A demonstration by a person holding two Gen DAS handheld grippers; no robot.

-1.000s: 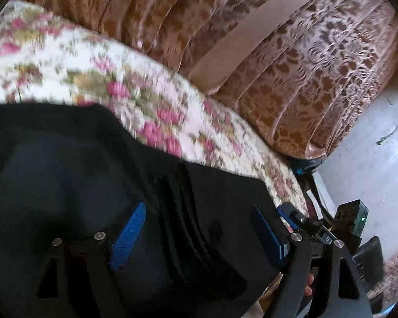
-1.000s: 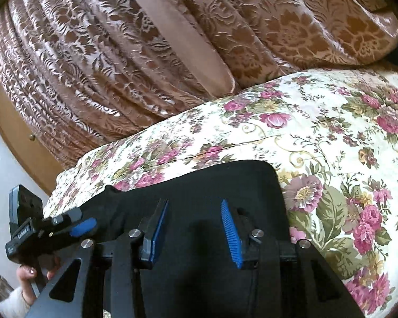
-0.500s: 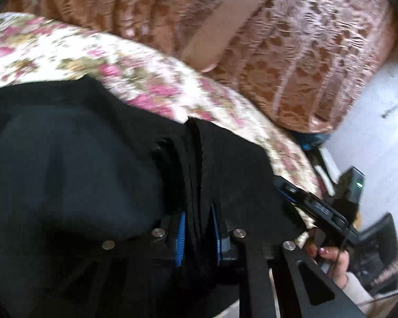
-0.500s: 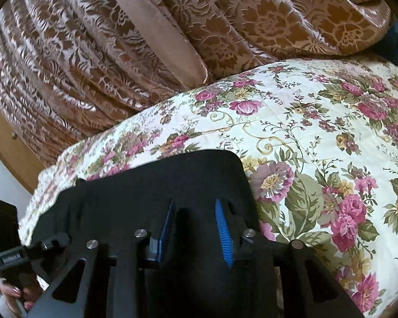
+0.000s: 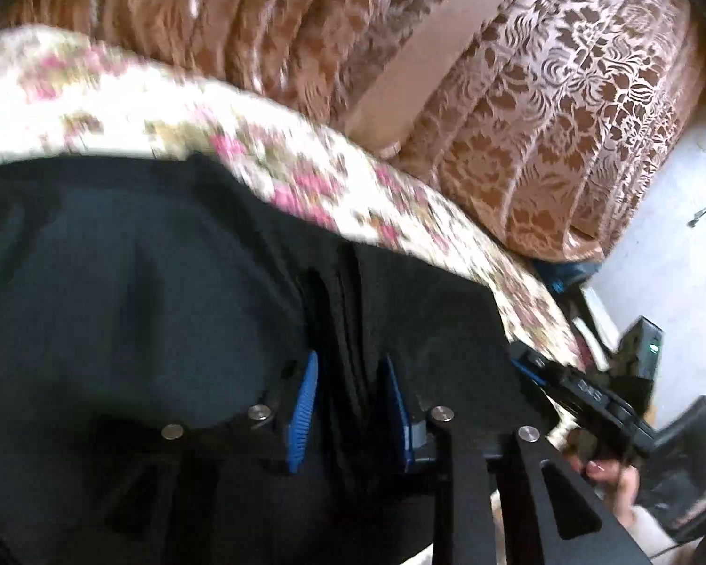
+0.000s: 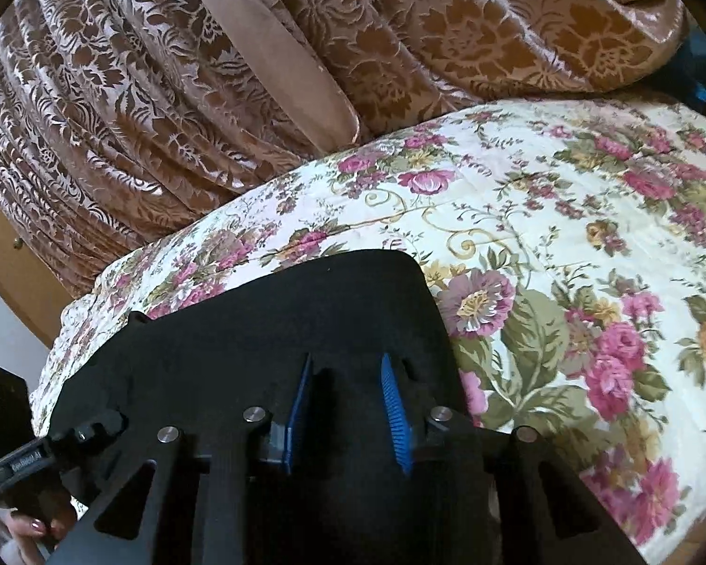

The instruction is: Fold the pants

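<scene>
Black pants (image 5: pixel 141 282) lie folded on a floral bedspread (image 5: pixel 306 174). In the left wrist view my left gripper (image 5: pixel 348 367) has its blue pads a little apart around a bunched ridge of the pants' edge (image 5: pixel 348 292). In the right wrist view the pants (image 6: pixel 268 320) form a flat folded panel, and my right gripper (image 6: pixel 346 362) is open over it, near its right edge, pads apart with no cloth between them. The other gripper shows at the lower left (image 6: pixel 28 466) and, in the left wrist view, at the right (image 5: pixel 588 395).
Brown patterned curtains (image 6: pixel 212 70) hang behind the bed. The bedspread (image 6: pixel 565 259) extends to the right of the pants. A white wall (image 5: pixel 673 245) and dark devices (image 5: pixel 640 343) stand beyond the bed's end.
My left gripper closed tight on the bunched edge half a second ago and has now opened a little. My right gripper has widened slightly and moved forward over the pants.
</scene>
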